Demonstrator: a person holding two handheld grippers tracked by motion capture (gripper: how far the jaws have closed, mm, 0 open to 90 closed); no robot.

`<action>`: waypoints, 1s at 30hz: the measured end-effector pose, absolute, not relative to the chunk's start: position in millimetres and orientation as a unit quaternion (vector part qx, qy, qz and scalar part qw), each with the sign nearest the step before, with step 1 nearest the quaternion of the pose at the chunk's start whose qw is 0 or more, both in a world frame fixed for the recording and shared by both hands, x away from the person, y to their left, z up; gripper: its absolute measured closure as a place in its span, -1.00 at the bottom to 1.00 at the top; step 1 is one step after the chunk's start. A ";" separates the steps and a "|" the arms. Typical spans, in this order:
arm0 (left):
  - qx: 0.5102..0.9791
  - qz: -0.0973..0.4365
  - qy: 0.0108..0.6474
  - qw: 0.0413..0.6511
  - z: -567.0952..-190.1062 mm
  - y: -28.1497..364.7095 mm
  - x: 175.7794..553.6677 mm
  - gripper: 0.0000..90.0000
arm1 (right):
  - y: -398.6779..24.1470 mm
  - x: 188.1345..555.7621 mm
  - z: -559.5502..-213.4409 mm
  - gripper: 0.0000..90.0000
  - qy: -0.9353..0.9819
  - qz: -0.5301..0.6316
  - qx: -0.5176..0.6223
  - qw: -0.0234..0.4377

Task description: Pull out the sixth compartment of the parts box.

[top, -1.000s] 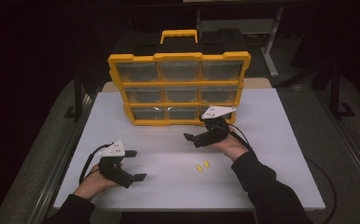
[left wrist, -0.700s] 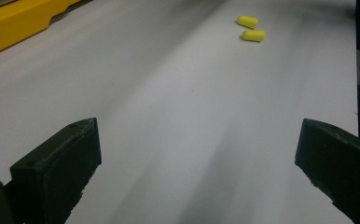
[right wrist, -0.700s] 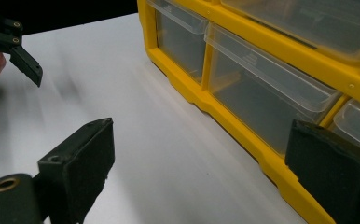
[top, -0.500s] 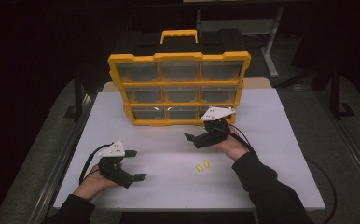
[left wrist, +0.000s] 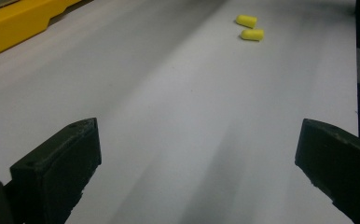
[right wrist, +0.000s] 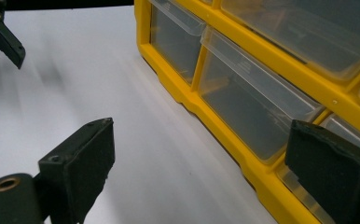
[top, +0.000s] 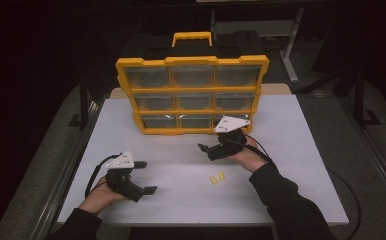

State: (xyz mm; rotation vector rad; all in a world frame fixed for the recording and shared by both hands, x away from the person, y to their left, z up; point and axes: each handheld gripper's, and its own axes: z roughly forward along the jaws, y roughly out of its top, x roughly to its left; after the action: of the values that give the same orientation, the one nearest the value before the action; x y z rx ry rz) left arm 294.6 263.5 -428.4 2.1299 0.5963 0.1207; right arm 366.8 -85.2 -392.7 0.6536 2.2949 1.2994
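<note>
Your organiser (top: 191, 95) is a yellow-framed case with a yellow carry handle on top, standing upright with three rows of three clear drawers facing you, all pushed in; in the right gripper view its bottom-row drawers (right wrist: 248, 102) look empty, as far as the clear fronts show. Your two yellow earplugs (top: 217, 177) are small, rounded plugs lying on their sides, close together, well in front of the organiser and below its right half. In the left gripper view they (left wrist: 249, 27) lie nearly parallel, just apart.

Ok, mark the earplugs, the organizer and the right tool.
earplugs (top: 216, 178): high view, on the left plug.
organizer (top: 191, 63): high view, top frame rail.
right tool (top: 207, 150): high view, between its tips.
</note>
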 end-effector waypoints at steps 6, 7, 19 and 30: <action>0.860 0.049 0.241 0.447 -428.2 263.9 294.5 -1.00 | -85.1 365.8 -392.6 -0.83 0.825 0.465 0.228 0.226; 0.860 0.050 0.241 0.447 -428.3 263.8 294.5 -1.00 | -85.1 365.6 -392.5 -0.83 0.825 0.464 0.226 0.228; 0.858 0.050 0.243 0.449 -427.8 264.7 294.5 -1.00 | -83.4 362.2 -392.3 -0.83 0.825 0.459 0.204 0.261; 0.857 0.047 0.249 0.449 -427.7 264.9 295.1 -1.00 | -82.7 360.1 -393.7 -0.83 0.828 0.445 0.184 0.288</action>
State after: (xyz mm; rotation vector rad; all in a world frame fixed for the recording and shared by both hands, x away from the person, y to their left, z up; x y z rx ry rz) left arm 295.1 264.9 -427.7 2.1199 0.6150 0.1174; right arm 360.1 -82.7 -393.7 0.4926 2.2107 1.1873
